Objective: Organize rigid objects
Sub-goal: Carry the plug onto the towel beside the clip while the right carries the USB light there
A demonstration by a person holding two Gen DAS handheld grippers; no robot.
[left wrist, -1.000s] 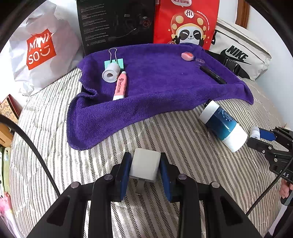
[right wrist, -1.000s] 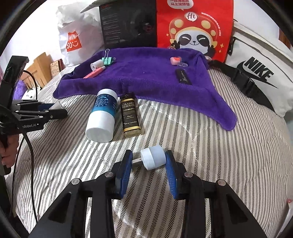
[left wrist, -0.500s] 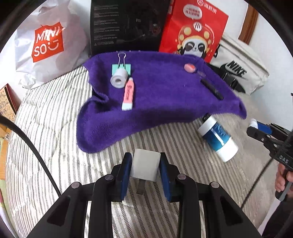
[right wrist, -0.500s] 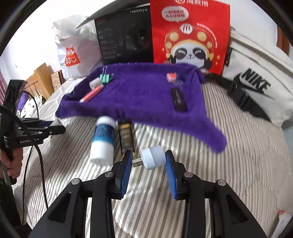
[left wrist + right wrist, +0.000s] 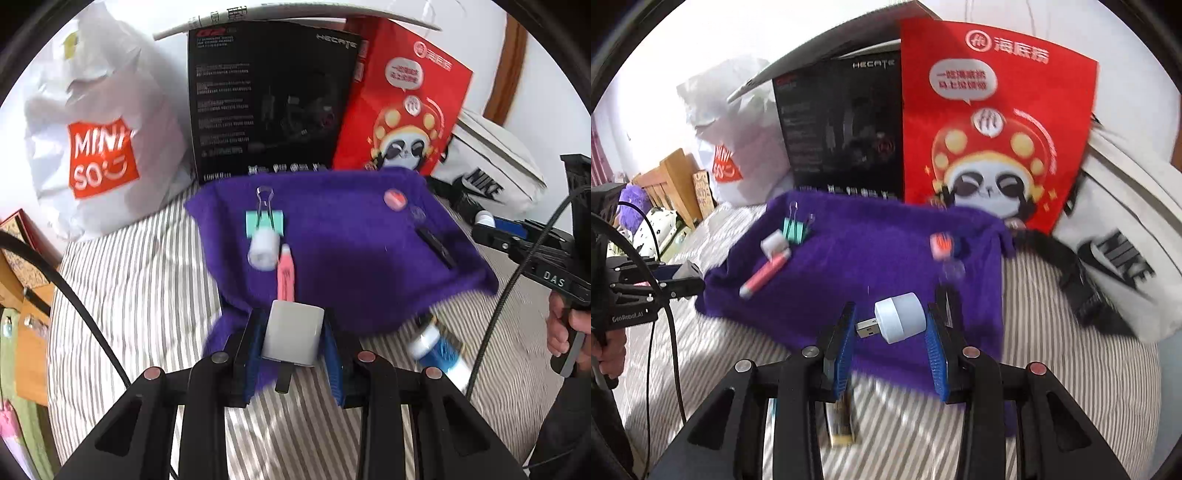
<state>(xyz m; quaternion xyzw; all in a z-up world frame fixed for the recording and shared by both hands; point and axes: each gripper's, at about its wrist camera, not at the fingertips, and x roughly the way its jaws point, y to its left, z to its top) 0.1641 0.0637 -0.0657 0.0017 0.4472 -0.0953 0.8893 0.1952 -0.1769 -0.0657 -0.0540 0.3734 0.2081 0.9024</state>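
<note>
The left gripper (image 5: 293, 339) pinches a white charger block (image 5: 293, 338) between its blue pads, gripped across its flat sides, with a dark prong or tab showing below it. It hangs over the near left edge of the purple towel (image 5: 351, 251). Just beyond it on the towel lie a pink tube (image 5: 285, 273), a small white roll (image 5: 263, 248) and a green binder clip (image 5: 264, 221), close together. The right gripper (image 5: 890, 328) carries a small white USB night light (image 5: 899, 317), plug pointing left; the right pad touches the lamp's dome, but the left pad seems to stand a little off the plug tip, so I judge the hold to be thin and one-sided. It hovers over the near middle of the towel, with a black pen (image 5: 947, 295) and a pink eraser (image 5: 940, 245) farther off to the right. A blue and white bottle (image 5: 439, 350) and a small brown bottle (image 5: 840, 424) lie on the striped bedspread (image 5: 1071, 369), not yet on the towel. The risks, as I judge them: the round lamp could twist or slip out before it is set down, and the block, lowered straight ahead, could land on the pink tube or knock the roll. The soft, rumpled towel may let either item tip or roll once released.
</note>
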